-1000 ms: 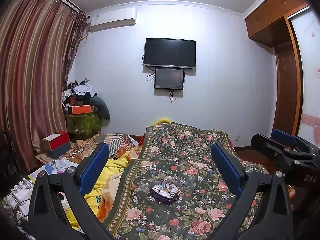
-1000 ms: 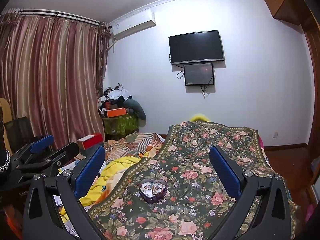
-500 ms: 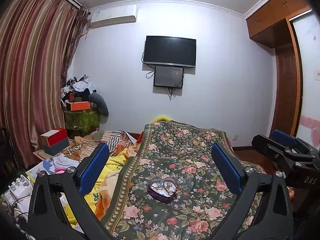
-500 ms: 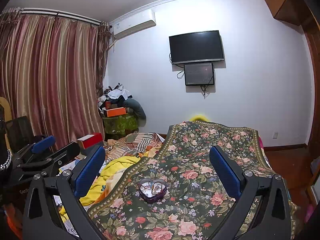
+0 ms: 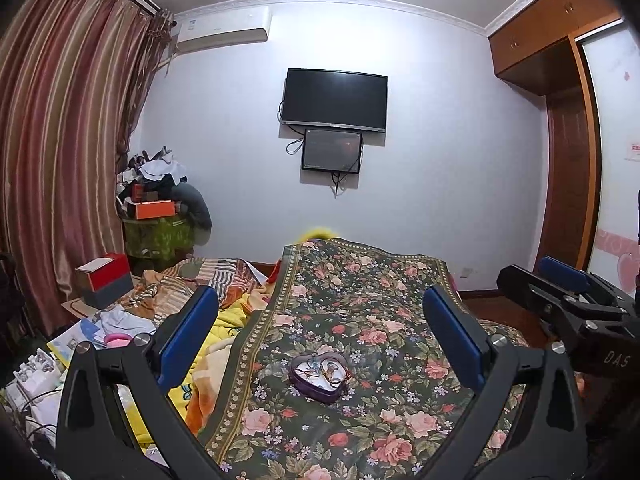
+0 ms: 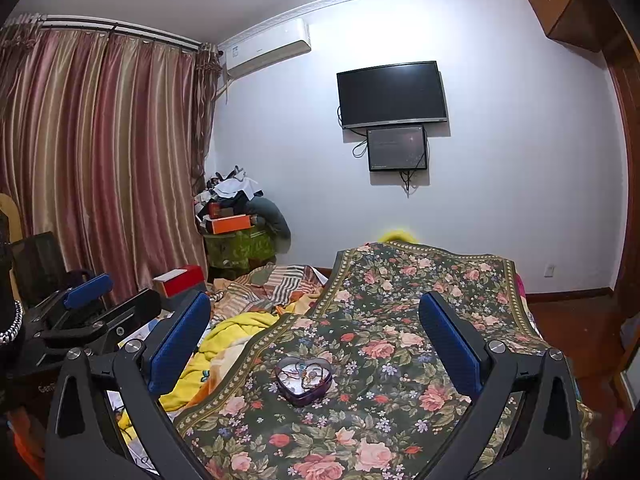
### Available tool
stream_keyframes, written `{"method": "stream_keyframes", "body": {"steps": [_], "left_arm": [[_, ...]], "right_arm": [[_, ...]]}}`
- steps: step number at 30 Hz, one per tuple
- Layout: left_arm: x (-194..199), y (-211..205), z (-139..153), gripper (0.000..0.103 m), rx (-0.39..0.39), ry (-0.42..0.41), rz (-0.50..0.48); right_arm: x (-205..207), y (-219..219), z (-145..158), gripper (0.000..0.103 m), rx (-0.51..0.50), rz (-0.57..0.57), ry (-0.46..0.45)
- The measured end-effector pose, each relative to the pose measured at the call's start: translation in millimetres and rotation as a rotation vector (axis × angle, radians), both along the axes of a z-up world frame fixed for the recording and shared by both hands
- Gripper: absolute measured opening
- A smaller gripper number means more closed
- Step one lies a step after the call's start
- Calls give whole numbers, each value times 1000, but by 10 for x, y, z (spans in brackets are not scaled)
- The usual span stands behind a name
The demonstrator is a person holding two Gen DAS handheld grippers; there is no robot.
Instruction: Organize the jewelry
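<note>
A purple heart-shaped box (image 5: 320, 376) with tangled jewelry inside sits open on the floral bedspread (image 5: 360, 312); it also shows in the right wrist view (image 6: 304, 378). My left gripper (image 5: 320, 320) is open and empty, held well back from the box. My right gripper (image 6: 314, 318) is open and empty too, also back from the box. The right gripper's body shows at the right edge of the left wrist view (image 5: 568, 304), and the left gripper's body at the left of the right wrist view (image 6: 92, 312).
Rumpled yellow and striped bedding (image 5: 224, 296) lies left of the bedspread. A red and grey box (image 5: 106, 280) and loose clutter (image 5: 92, 332) sit at the left. A pile of boxes and clothes (image 5: 160, 208) stands in the corner by the curtain (image 5: 60, 160). A wardrobe (image 5: 572, 152) stands at the right.
Both grippers have shifted only slightly; the view from the left one has tilted a little, so the box sits slightly lower. Both stay open.
</note>
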State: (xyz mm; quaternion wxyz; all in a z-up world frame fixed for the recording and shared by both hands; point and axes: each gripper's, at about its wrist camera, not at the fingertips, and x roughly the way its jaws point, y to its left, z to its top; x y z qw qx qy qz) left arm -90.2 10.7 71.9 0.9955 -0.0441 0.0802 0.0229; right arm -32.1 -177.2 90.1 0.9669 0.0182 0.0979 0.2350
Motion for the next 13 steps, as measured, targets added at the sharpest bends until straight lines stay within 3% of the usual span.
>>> {"method": "stream_keyframes", "body": {"steps": [13], "left_arm": [[17, -1, -24, 103, -13, 7, -8]], "right_arm": [[11, -37, -13, 103, 0, 0, 5]]}}
